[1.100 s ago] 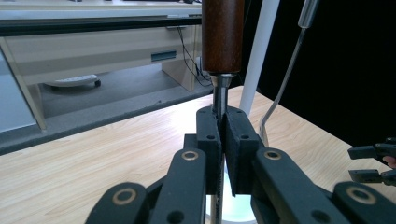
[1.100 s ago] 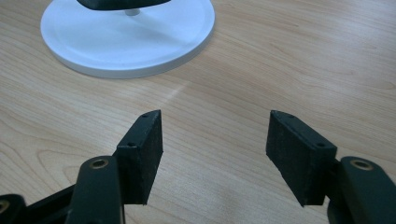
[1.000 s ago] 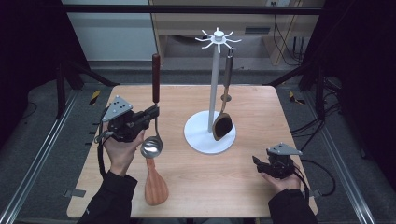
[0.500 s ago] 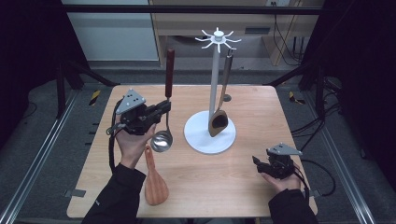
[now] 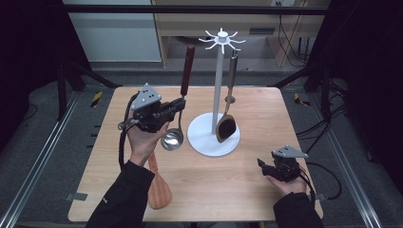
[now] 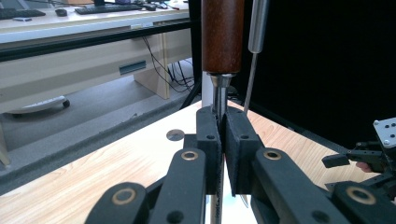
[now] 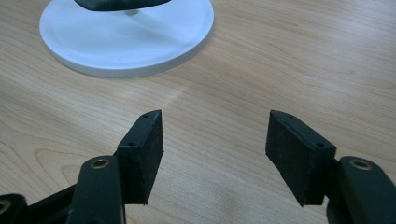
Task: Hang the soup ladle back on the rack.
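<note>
Ladle [image 5: 175, 124] with a dark wooden handle stood upright in the high view, its steel shaft pinched by the left gripper [image 5: 179, 105] above the left half of the table [image 5: 266, 190]. Its bowl hung just clear of the wood, near the white stand [image 5: 214, 137] at the table's middle. A dark spatula [image 5: 227, 124] hung from the stand's spoked top, its blade over the round base. A wooden spatula [image 5: 157, 189] lay near the table's front edge, partly under the person's left sleeve. The right gripper [image 5: 261, 164] rested near the front right corner, pointing toward the stand. The table was pale wood grain, framed by metal rails on a grey floor, with dark curtains at both sides and a desk beyond the far edge. No writing could be read.

In the left gripper view, the jaws were pressed together on the ladle's [image 6: 223, 42] steel neck just below the wooden handle. A steel handle [image 6: 257, 28] hung close behind. A long desk with a keyboard stood in the background, and the other gripper [image 6: 369, 158] showed at the right edge.

In the right gripper view, the jaws stood spread wide over bare wood with nothing between them. The stand's white base [image 7: 126, 42] lay ahead, a dark blade [image 7: 119, 3] just above it.
</note>
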Action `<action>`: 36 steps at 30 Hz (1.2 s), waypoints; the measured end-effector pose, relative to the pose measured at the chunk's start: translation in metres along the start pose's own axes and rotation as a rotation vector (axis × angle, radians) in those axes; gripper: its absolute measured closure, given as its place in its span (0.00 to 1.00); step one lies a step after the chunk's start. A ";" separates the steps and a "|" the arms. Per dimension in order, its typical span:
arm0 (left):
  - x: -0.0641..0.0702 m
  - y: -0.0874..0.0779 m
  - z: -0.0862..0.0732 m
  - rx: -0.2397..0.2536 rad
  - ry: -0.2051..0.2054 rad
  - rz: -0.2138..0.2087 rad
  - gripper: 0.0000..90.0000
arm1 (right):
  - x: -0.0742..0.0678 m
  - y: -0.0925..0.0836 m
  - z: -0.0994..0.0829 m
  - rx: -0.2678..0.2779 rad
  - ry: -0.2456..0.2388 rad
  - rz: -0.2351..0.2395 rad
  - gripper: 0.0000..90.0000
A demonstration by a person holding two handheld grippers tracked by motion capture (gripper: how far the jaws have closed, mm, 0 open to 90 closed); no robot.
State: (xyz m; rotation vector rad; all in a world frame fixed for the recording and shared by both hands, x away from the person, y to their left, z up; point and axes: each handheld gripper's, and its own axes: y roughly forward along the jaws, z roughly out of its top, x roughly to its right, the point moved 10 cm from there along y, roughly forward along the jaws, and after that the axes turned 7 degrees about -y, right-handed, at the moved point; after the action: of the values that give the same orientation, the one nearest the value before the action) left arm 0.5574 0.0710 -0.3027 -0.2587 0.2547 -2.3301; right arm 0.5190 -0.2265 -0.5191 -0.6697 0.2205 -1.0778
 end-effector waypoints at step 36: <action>0.002 0.040 0.007 -0.067 0.005 0.005 0.95 | 0.000 -0.001 0.000 0.005 -0.008 0.004 0.42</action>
State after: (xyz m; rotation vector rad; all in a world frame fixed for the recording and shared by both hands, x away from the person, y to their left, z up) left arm 0.5853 0.0411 -0.3058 -0.2844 0.3359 -2.3200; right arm 0.5190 -0.2269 -0.5184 -0.6687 0.2122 -1.0719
